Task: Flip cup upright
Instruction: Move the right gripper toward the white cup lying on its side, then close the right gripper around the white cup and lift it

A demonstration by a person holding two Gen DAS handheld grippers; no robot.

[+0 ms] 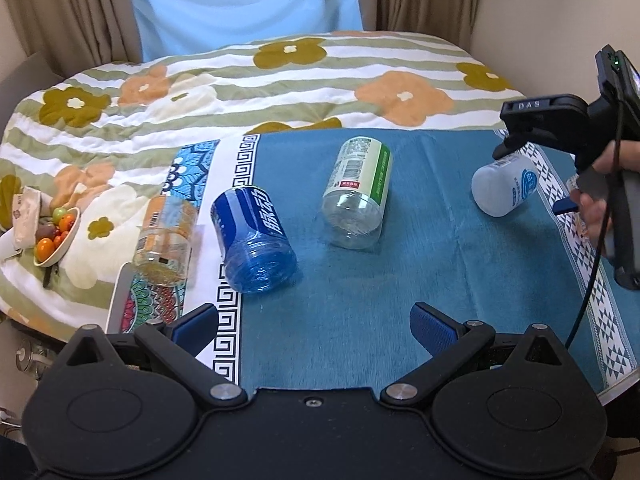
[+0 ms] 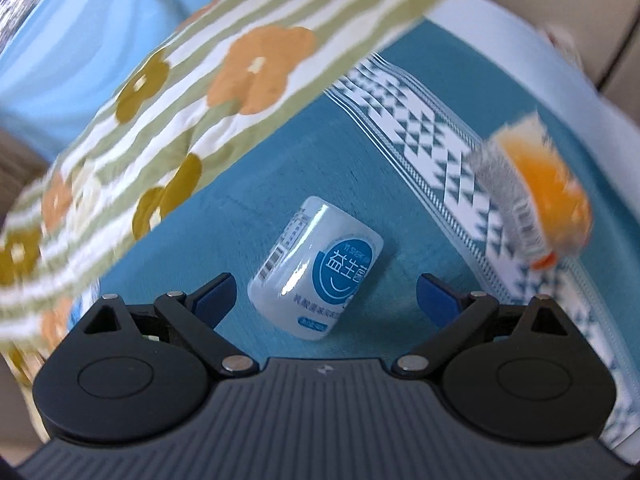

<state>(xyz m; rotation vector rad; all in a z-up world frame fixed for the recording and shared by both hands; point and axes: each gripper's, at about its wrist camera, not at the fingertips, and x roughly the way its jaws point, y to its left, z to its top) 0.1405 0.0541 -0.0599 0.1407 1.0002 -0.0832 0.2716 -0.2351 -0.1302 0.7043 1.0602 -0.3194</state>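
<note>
A white cup with a blue round label (image 1: 504, 184) lies on its side on the teal mat (image 1: 400, 280) at the right. In the right wrist view it (image 2: 316, 268) lies between my open right fingers, apart from both pads. My right gripper (image 2: 326, 298) is open; in the left wrist view it (image 1: 516, 140) hovers just above the cup. My left gripper (image 1: 314, 328) is open and empty over the mat's near part. A blue cup (image 1: 252, 240), a clear green-labelled cup (image 1: 358, 192) and an orange-labelled cup (image 1: 166, 236) also lie on their sides.
A flowered quilt (image 1: 240, 80) covers the table behind the mat. A bowl of small fruits (image 1: 56, 236) sits at the far left. An orange-and-silver packet (image 2: 528, 192) lies on the mat's patterned border, blurred. A grey flat object (image 1: 120, 300) lies near the orange-labelled cup.
</note>
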